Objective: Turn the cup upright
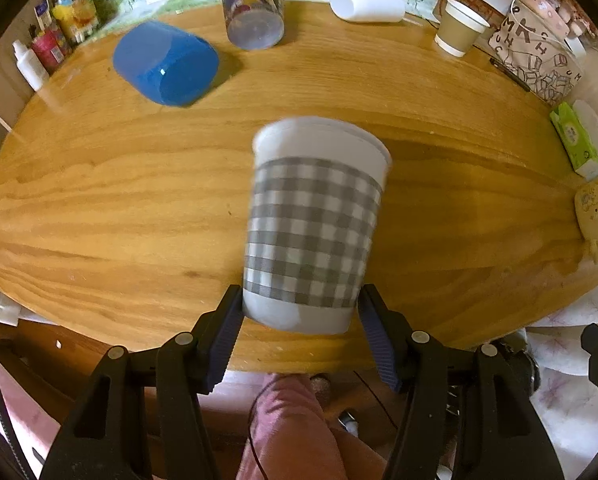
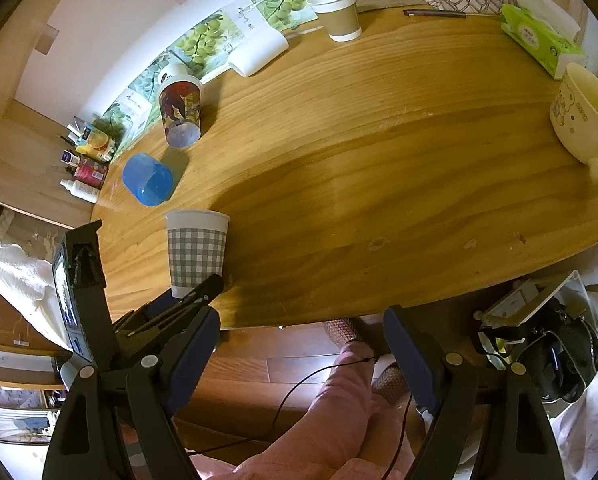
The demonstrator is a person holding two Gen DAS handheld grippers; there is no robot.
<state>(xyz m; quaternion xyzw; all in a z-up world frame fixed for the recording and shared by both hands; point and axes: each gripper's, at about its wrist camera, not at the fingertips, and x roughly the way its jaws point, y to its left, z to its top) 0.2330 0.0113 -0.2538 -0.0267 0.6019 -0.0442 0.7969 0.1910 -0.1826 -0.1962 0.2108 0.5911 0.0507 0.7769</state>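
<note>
A white cup with a grey gingham band (image 1: 313,224) stands upright, rim up, near the table's front edge; it also shows in the right wrist view (image 2: 197,250). My left gripper (image 1: 301,312) has its blue pads on either side of the cup's base. The left pad (image 1: 229,336) touches the cup and the right pad (image 1: 375,336) stands a small gap off it, so the jaws look open. My right gripper (image 2: 301,344) is open and empty, off the table's front edge to the right of the cup.
On the wooden table (image 1: 99,200): a blue cup on its side (image 1: 165,64), a printed cup on its side (image 1: 255,6), a white cup on its side (image 1: 367,4), an upright paper cup (image 1: 459,26), a tissue pack (image 1: 575,140), a cream mug (image 2: 583,116). Bottles (image 1: 59,36) at far left.
</note>
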